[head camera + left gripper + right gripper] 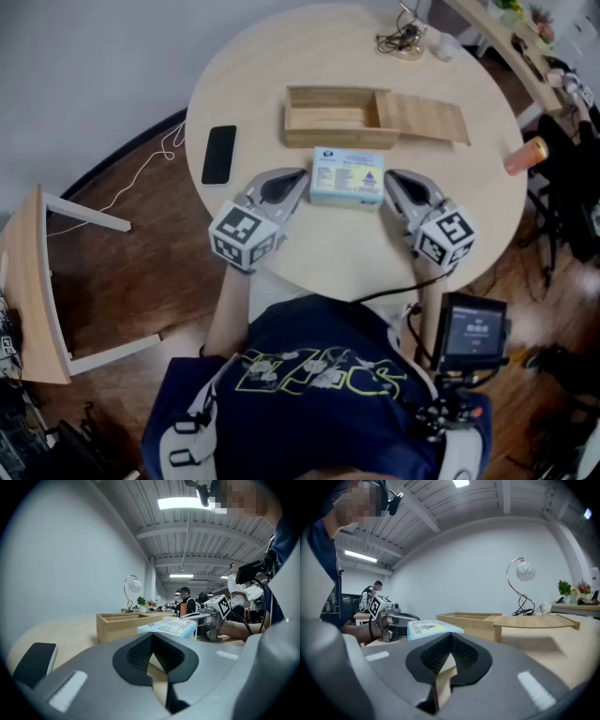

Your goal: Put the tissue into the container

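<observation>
The round table (356,253) is carrying the wooden container (328,117), its sliding lid (422,117) sitting pulled off to the right, probably to leave the bay open for loading. The tissue pack (347,176) is lying flat just in front of it, not yet inside, with the left gripper (300,178) and right gripper (389,180) flanking its short ends, both jaw pairs pressed together on nothing; looks like staging for a pick. The tabletop is showing pale, smooth wood, a phone (219,155) lying at its left, dark wood floor (141,272) below.

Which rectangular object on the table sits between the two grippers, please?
The light-blue tissue pack; the black phone lies left of them, the open wooden box beyond.
</observation>
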A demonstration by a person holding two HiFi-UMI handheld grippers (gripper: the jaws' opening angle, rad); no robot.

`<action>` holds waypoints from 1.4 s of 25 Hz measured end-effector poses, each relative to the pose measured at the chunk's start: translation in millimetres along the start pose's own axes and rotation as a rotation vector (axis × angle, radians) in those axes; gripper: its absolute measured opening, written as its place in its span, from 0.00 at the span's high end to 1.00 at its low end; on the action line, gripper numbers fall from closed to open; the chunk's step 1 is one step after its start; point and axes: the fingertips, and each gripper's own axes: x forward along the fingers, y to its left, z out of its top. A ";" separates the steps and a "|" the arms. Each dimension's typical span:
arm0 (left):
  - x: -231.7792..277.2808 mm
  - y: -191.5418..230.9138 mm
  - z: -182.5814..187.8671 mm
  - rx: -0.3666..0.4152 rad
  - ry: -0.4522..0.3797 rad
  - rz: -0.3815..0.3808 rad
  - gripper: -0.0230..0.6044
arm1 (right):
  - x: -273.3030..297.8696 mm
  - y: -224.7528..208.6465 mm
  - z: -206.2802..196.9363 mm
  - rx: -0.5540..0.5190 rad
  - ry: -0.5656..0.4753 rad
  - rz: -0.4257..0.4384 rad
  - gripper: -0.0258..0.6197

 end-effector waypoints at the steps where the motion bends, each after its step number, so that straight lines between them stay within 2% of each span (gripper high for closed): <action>1: -0.1 0.8 -1.3 0.012 0.003 -0.006 0.96 | 0.7 1.6 1.9 0.005 -0.001 0.001 0.96; 9: -3.5 2.4 -4.0 0.032 0.009 -0.012 0.96 | 2.5 6.4 4.1 0.007 -0.039 0.022 0.96; 15: -1.0 2.2 0.3 0.013 0.001 -0.001 0.96 | 3.5 5.9 7.3 0.018 -0.040 0.004 0.96; 18: -0.6 0.6 -0.2 0.007 0.002 -0.010 0.96 | 3.8 9.2 7.8 0.019 -0.040 0.030 0.96; 20: -2.4 -4.9 -2.4 0.026 0.011 -0.085 0.96 | 2.1 12.4 7.2 0.008 -0.040 0.095 0.96; 23: -10.8 -17.3 0.7 0.079 0.021 -0.262 0.96 | -7.4 17.8 6.3 -0.017 -0.031 0.257 0.96; 24: -13.1 -19.5 0.7 0.106 0.034 -0.309 0.95 | -10.9 18.2 4.7 -0.028 -0.022 0.310 0.81; 25: -14.5 -19.8 0.0 0.129 0.042 -0.344 0.90 | -13.8 17.4 2.4 -0.037 -0.010 0.356 0.63; 26: -15.0 -18.7 -0.8 0.141 0.042 -0.373 0.78 | -16.2 16.2 -0.4 -0.045 0.004 0.396 0.46; 28: -15.3 -17.8 -2.2 0.141 0.044 -0.442 0.33 | -20.4 14.7 -6.0 -0.062 0.036 0.468 0.19; 29: -16.1 -20.4 -3.3 0.132 0.050 -0.489 0.21 | -22.5 15.8 -8.2 -0.071 0.051 0.504 0.11; 30: -17.1 -24.9 -4.2 0.129 0.057 -0.538 0.19 | -24.8 19.0 -9.8 -0.081 0.065 0.540 0.06; 32: -19.1 -35.2 -7.2 0.162 0.091 -0.605 0.10 | -30.3 30.1 -11.5 -0.106 0.087 0.612 0.06; 35: -21.3 -46.4 -13.7 0.199 0.131 -0.645 0.04 | -38.0 45.2 -16.4 -0.124 0.123 0.679 0.05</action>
